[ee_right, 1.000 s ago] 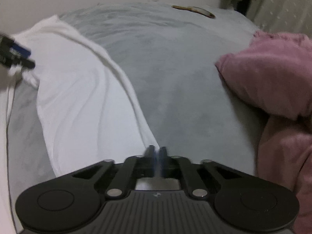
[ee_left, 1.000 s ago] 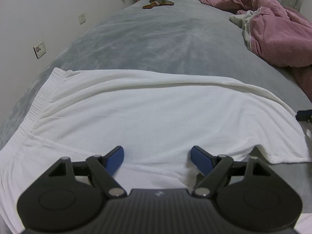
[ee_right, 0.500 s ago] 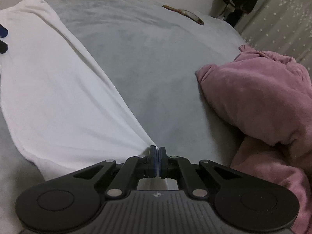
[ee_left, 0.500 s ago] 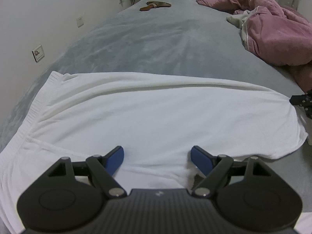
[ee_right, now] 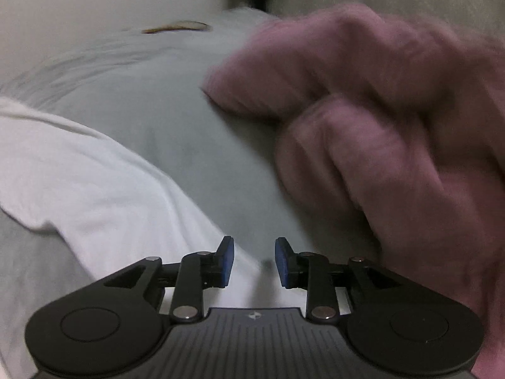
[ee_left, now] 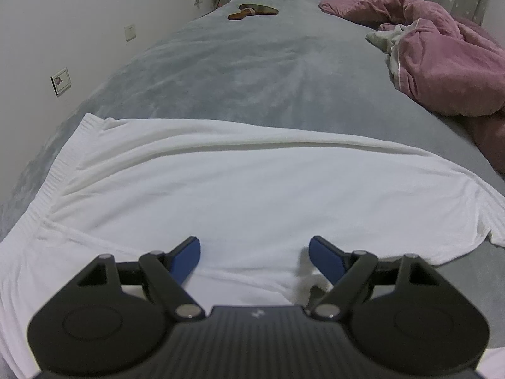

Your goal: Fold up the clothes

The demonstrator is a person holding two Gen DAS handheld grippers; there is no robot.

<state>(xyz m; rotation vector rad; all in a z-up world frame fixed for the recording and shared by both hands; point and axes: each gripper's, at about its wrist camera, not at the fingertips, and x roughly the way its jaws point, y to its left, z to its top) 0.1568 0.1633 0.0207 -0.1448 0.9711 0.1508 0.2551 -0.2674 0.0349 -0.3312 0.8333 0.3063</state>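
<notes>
- white garment (ee_left: 221, 195) lay spread flat on the grey bed cover (ee_left: 252, 72), ribbed band at its left end; a sleeve-like corner at its right end reached the bare cover
- left gripper (ee_left: 254, 254) hung right over the garment's near edge, jaws wide apart, blue pads gripping nothing
- right gripper (ee_right: 254, 260) sat at the garment's right end (ee_right: 94, 183); jaws were opening, only partly apart, with no cloth pinched between them; that view was pretty blurry
- pink bedding (ee_left: 442, 63) was bunched up right of the garment, apart from it
- a brown wooden hanger-looking thing (ee_left: 252, 12) lay far beyond the garment
</notes>
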